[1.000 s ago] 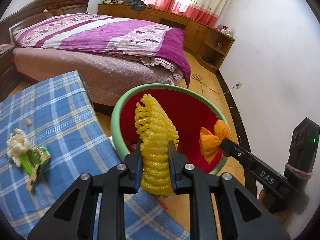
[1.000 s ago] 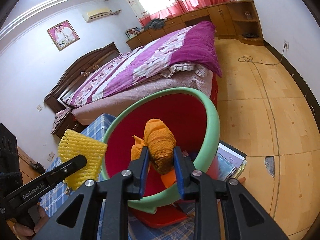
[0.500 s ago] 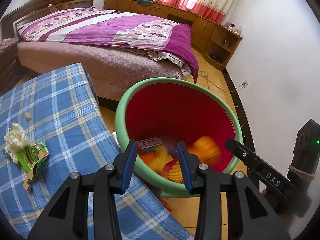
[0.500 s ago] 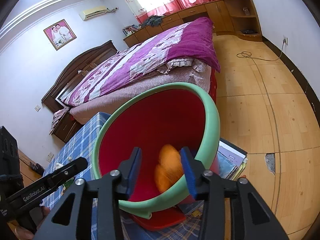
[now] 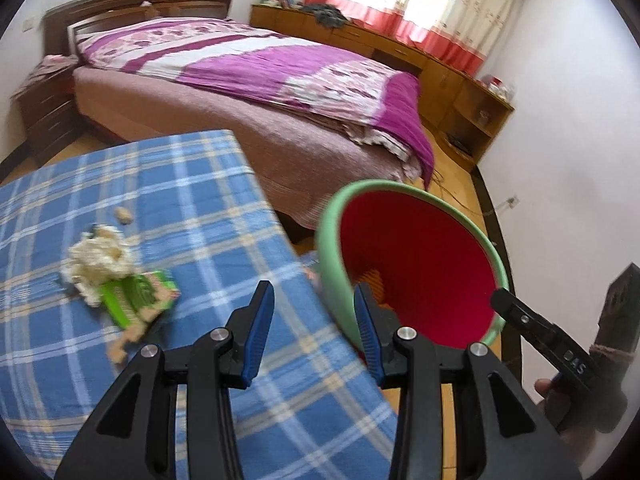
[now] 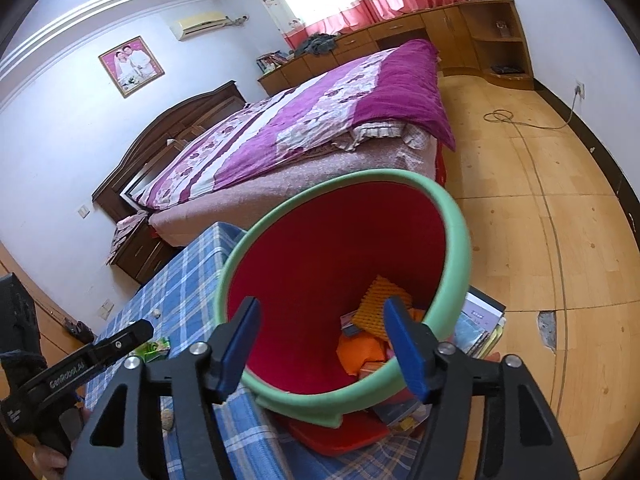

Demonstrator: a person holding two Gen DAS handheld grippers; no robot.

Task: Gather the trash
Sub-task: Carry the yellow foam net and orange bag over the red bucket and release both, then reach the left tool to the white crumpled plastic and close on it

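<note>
A red trash bin with a green rim [image 5: 404, 191] [image 6: 452, 216] stands by the blue checked table [image 5: 168, 184] [image 6: 180, 292]. Inside it lie the yellow foam net [image 6: 384, 300] and orange trash [image 6: 360, 354]. My left gripper [image 5: 314, 330] is open and empty, over the table edge beside the bin. My right gripper [image 6: 326, 350] is open and empty, above the bin mouth. On the table lie a white crumpled wad [image 5: 98, 260], a green wrapper [image 5: 134, 298] [image 6: 154, 348] and a small beige scrap [image 5: 123, 215].
A bed with a purple quilt [image 5: 256, 68] [image 6: 320, 120] stands behind the table and bin. Books and papers [image 6: 478, 328] lie under and beside the bin. Wooden cabinets [image 5: 452, 80] line the far wall. A cable [image 6: 520, 120] lies on the wood floor.
Both grippers opened and dropped the yellow foam net and the orange trash into the bin. The left gripper then swung left toward the table.
</note>
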